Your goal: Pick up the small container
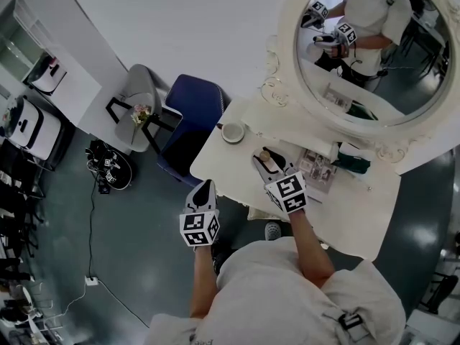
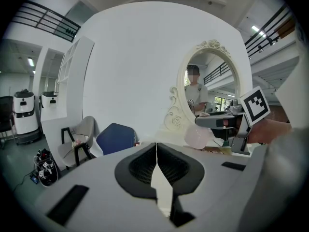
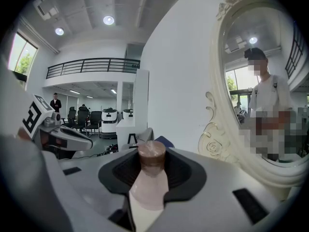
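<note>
The small container is a pale pink bottle with a brown cap. It sits between the jaws of my right gripper, which is shut on it. In the head view the right gripper holds the container over the white vanity table, near its left end. My left gripper hangs off the table's front left edge, over the floor. Its jaws meet at the tips in the left gripper view with nothing between them. That view also catches the pink container at right.
A small white round dish stands on the table's left corner. Printed pictures and a dark green item lie toward the oval mirror. A blue chair and a grey chair stand left of the table.
</note>
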Action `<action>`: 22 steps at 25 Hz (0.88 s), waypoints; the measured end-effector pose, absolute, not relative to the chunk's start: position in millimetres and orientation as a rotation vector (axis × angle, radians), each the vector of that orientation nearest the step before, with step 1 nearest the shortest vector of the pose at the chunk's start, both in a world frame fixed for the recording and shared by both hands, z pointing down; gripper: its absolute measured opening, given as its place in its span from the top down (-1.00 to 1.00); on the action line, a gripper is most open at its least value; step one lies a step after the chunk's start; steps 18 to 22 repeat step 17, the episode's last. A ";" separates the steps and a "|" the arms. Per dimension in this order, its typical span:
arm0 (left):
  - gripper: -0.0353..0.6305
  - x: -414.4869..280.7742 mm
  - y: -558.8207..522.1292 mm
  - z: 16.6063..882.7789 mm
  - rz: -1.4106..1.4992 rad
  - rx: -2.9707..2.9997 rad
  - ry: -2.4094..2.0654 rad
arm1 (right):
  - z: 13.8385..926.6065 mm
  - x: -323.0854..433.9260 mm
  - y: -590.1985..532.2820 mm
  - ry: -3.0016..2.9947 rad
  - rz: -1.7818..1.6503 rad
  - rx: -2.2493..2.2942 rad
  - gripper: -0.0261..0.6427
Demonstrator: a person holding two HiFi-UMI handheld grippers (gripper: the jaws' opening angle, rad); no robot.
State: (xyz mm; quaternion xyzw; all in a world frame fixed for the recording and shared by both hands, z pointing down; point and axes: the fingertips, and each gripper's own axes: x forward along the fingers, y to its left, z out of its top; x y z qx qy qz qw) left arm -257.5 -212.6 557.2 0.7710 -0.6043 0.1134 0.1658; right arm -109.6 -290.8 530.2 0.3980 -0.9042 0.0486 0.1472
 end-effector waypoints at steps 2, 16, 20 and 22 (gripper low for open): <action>0.81 -257.6 -212.3 557.6 0.321 2.196 -1.722 | 530.9 -109.7 -291.1 -2.603 0.140 1.149 0.49; 0.81 -262.1 -207.3 552.5 0.309 2.196 -1.733 | 528.2 -112.3 -288.0 -2.603 0.144 1.161 0.49; 0.81 -262.0 -206.9 552.4 0.310 2.197 -1.733 | 528.5 -112.7 -287.3 -2.603 0.145 1.158 0.49; 0.81 -262.0 -206.9 552.4 0.310 2.197 -1.733 | 528.5 -112.7 -287.3 -2.603 0.145 1.158 0.49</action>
